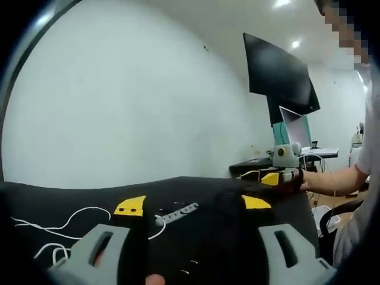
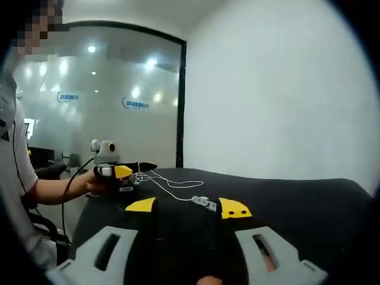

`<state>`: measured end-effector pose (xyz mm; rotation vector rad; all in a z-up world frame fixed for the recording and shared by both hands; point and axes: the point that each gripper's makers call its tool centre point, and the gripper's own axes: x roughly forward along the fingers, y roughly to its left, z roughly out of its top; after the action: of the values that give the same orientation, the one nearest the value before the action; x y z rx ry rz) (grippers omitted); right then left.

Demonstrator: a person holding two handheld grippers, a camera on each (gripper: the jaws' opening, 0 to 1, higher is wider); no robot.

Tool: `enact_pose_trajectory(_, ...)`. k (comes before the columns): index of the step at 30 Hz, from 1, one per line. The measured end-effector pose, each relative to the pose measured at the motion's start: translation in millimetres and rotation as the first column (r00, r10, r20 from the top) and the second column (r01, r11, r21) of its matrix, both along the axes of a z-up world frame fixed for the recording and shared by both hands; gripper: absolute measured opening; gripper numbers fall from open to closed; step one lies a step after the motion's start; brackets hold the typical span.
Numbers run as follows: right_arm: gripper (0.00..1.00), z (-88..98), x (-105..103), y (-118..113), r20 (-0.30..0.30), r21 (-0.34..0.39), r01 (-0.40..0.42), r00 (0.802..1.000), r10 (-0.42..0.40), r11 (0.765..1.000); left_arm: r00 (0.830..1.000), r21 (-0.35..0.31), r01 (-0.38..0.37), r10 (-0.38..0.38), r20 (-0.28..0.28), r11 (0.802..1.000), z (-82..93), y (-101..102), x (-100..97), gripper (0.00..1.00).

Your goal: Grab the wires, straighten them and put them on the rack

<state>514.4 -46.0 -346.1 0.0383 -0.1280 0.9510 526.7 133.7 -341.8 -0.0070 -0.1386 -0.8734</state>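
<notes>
Both claws are held released above the black table [image 1: 196,184], nothing between the jaws. The left gripper [image 1: 193,208] is seen with its yellow tips spread wide; the right gripper [image 2: 187,208] likewise. The white wires [image 1: 65,228] lie loose on the tabletop at about 8 o'clock in the left gripper view, touching a grey rack [image 1: 178,212] just beyond the tips. In the right gripper view the wires [image 2: 169,184] trail from 10 o'clock toward the rack [image 2: 205,203].

Trouble is judged likely at the grab — a thin, slack wire can be missed or pinched at a loop, so a tangle is dragged along. The rack looks light and could be knocked aside.
</notes>
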Motion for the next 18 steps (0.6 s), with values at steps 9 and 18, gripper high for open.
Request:
enact_pose_trajectory(9, 0.36, 5.6, -2, -3, 0.003, 0.031, -0.006, 1.000, 0.006, 1.000, 1.000, -0.003, 0.000, 0.000, 0.001, 1.000, 1.3, -1, -2.8, 0.54)
enact_pose_trajectory(18, 0.36, 9.1, -4, -2, 0.002, 0.054, -0.014, 1.000, 0.014, 0.998, 1.000, -0.002, 0.001, -0.001, 0.002, 1.000, 2.0, -1, -2.5, 0.54)
